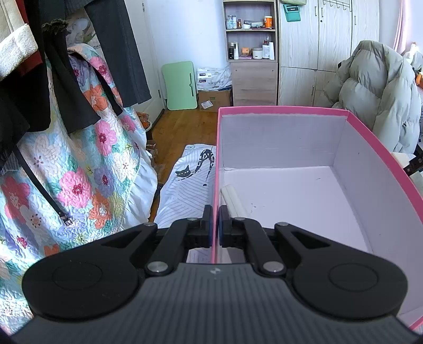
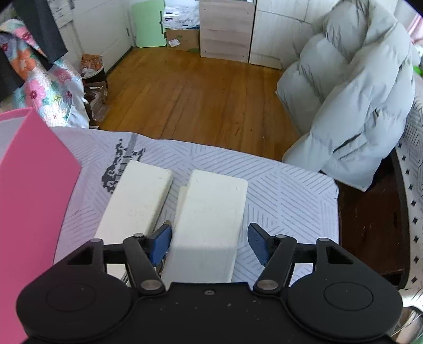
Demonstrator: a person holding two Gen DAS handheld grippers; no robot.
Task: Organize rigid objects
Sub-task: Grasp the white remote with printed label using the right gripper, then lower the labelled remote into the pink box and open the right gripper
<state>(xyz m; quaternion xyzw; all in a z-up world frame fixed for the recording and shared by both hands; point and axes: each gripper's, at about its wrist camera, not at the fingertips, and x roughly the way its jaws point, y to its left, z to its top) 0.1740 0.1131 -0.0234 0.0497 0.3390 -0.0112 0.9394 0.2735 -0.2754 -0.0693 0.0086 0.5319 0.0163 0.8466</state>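
right gripper (image 2: 208, 244) fingers spread astride white block (image 2: 211, 211) | second block (image 2: 137, 198) alongside

The left wrist view sits close over the near left wall of the pink box (image 1: 277, 110), facing across the room toward the shelves (image 1: 251, 30). The right wrist view tilts steeply down at the patterned cloth (image 2: 285, 182), perhaps over a tabletop; both share box, cloth, floor and coat (image 2: 351, 87).

No legible txt anywhere: teal sign (image 1: 292, 12) at top right of left-wrist frame, white boxes (image 1: 211, 79) by shelf unit (image 1: 251, 34), shelf bottles — all print too small/blurred to read.
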